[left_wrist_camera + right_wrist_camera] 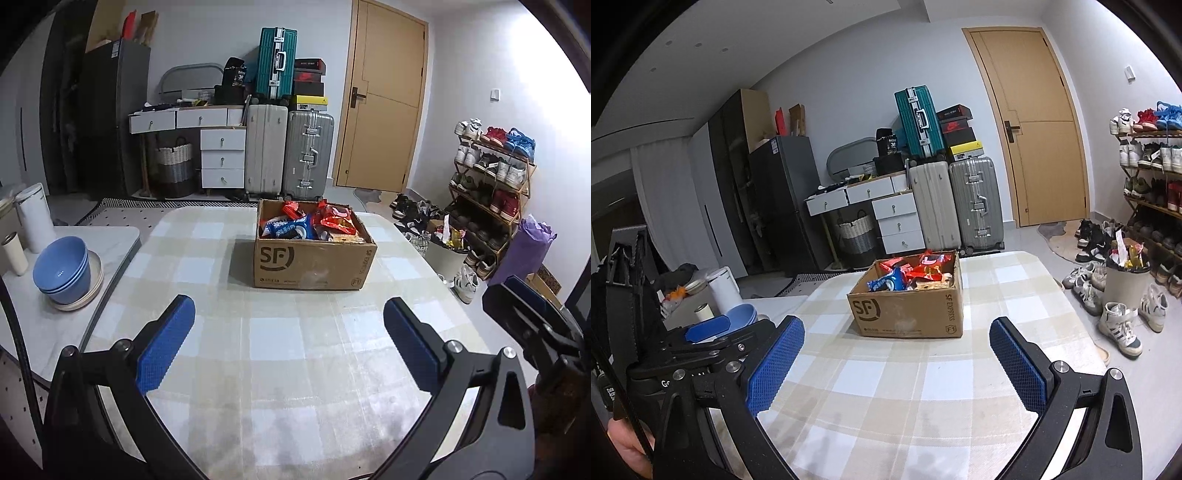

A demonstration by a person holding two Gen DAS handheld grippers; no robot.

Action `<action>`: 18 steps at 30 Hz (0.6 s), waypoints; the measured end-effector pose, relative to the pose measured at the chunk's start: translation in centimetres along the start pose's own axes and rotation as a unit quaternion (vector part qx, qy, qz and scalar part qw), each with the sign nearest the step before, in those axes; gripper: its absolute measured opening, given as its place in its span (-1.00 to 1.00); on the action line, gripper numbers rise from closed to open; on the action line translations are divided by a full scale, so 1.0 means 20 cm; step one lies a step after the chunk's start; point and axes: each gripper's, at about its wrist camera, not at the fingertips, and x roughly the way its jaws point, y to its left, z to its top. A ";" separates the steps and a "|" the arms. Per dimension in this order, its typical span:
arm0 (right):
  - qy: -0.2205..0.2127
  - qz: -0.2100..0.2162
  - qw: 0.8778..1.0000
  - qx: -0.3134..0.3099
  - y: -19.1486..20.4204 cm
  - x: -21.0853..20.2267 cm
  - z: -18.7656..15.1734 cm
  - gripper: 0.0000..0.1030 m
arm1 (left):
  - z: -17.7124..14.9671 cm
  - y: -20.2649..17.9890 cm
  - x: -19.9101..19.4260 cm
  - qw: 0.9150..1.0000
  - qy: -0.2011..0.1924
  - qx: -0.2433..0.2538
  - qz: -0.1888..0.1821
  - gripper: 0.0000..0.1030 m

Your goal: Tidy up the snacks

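Note:
An open cardboard box marked SF (314,258) stands on the checked tablecloth (266,343), toward the far side. It holds several snack packs, among them a blue cookie pack (286,228) and red packs (334,219). The box shows in the right wrist view (908,310) too, with the same snacks (912,273). My left gripper (288,339) is open and empty, low over the table, well short of the box. My right gripper (895,363) is open and empty too, also short of the box. It shows at the right edge of the left wrist view (528,314).
A side table (55,302) at the left holds blue bowls (62,269) on a plate, a white cup (14,253) and a white canister (35,218). Suitcases (288,155), drawers and a door stand behind. A shoe rack (491,184) and bin (445,258) are on the right.

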 end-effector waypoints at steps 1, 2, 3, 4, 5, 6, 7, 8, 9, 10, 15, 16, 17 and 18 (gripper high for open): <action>0.001 0.000 1.000 0.000 0.00 0.00 0.00 0.99 | 0.00 0.00 0.00 1.000 0.000 -0.001 -0.001 0.98; 0.001 0.000 1.000 0.000 0.00 0.00 0.01 0.99 | 0.00 0.00 0.00 1.000 0.000 -0.001 0.000 0.98; 0.001 0.001 1.000 0.000 0.00 0.00 0.00 0.99 | 0.00 0.00 0.00 1.000 0.000 -0.001 0.001 0.98; 0.001 0.002 1.000 0.000 0.00 0.00 0.00 0.99 | 0.00 0.00 0.00 1.000 0.002 0.001 0.007 0.98; 0.002 0.001 1.000 0.000 0.01 0.00 0.00 0.99 | 0.00 0.00 0.00 1.000 0.002 0.001 0.010 0.98; 0.002 0.002 1.000 -0.001 0.01 0.00 0.00 0.99 | 0.00 0.01 0.00 1.000 0.000 0.001 0.011 0.98; 0.003 0.003 1.000 -0.001 0.01 -0.01 0.00 0.99 | 0.00 0.01 -0.01 1.000 -0.003 0.001 0.010 0.98; 0.004 0.003 1.000 -0.002 0.01 0.00 -0.01 0.99 | -0.01 0.01 -0.01 1.000 -0.003 0.000 0.011 0.98; 0.005 0.003 1.000 -0.002 0.01 0.00 -0.01 0.99 | -0.01 0.01 -0.01 1.000 -0.003 0.000 0.010 0.98; 0.006 0.004 1.000 -0.002 0.01 0.01 -0.01 0.99 | -0.01 0.01 -0.01 1.000 -0.004 0.000 0.009 0.98; 0.007 0.006 1.000 -0.003 0.01 0.01 -0.02 0.99 | -0.02 0.02 -0.01 1.000 -0.002 0.001 0.009 0.98; 0.007 0.007 1.000 -0.003 0.01 0.01 -0.03 0.99 | -0.02 0.02 -0.02 1.000 -0.002 0.000 0.009 0.98; 0.007 0.006 1.000 -0.004 0.01 0.01 -0.03 0.99 | -0.02 0.02 -0.02 1.000 -0.001 0.001 0.009 0.98; 0.007 0.005 1.000 -0.005 0.01 0.01 -0.03 0.99 | -0.03 0.02 -0.02 1.000 -0.001 0.001 0.010 0.98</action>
